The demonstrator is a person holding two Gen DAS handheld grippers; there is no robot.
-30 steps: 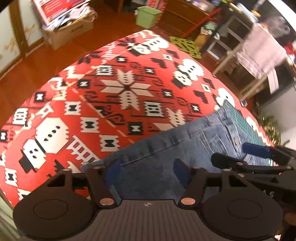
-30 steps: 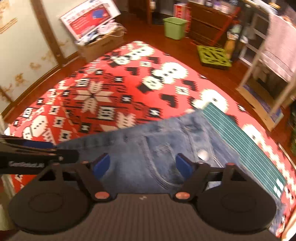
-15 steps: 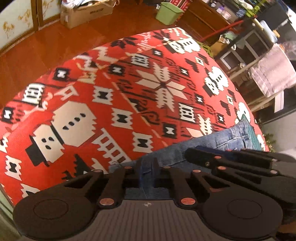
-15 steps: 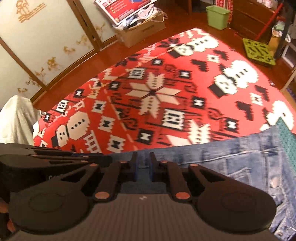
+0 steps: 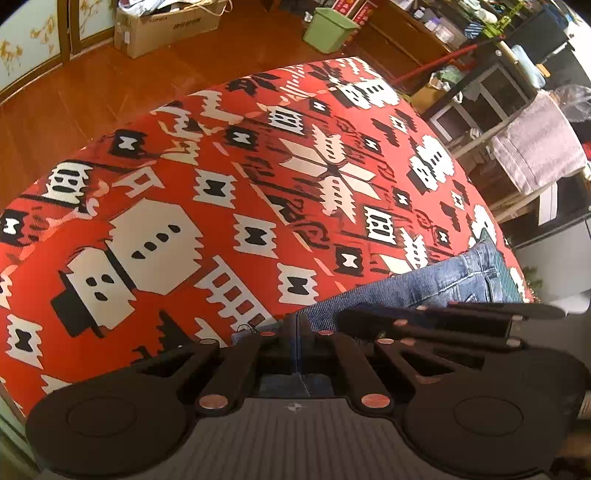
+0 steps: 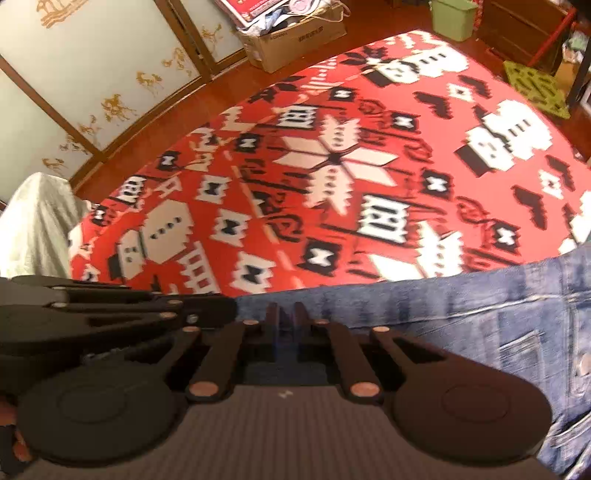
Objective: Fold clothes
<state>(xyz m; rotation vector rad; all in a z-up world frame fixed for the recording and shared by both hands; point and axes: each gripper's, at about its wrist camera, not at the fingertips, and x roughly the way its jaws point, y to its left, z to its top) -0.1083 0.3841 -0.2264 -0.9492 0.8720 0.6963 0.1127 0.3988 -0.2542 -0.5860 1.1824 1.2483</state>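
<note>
Blue denim jeans [image 5: 424,286] lie along the near side of the red patterned blanket [image 5: 221,206]. In the right wrist view the jeans [image 6: 461,317] spread to the right, with a pocket and a rivet showing. My left gripper [image 5: 298,325] is shut on the near edge of the denim. My right gripper [image 6: 283,314] is likewise shut on that edge. The two grippers sit side by side: the right one's black linkage [image 5: 443,325] crosses the left wrist view, and the left one's linkage [image 6: 110,310] crosses the right wrist view.
Wooden floor surrounds the blanket. A cardboard box [image 5: 166,26] and a green bin [image 5: 328,26] stand at the far side. Shelving with a draped towel [image 5: 535,147] is at the right. A pale cloth bundle [image 6: 33,221] lies at the left, near sliding panels [image 6: 92,74].
Both grippers went from open over the jeans to shut on the near denim edge. They came close together and the views tilted up toward the blanket's far side.
</note>
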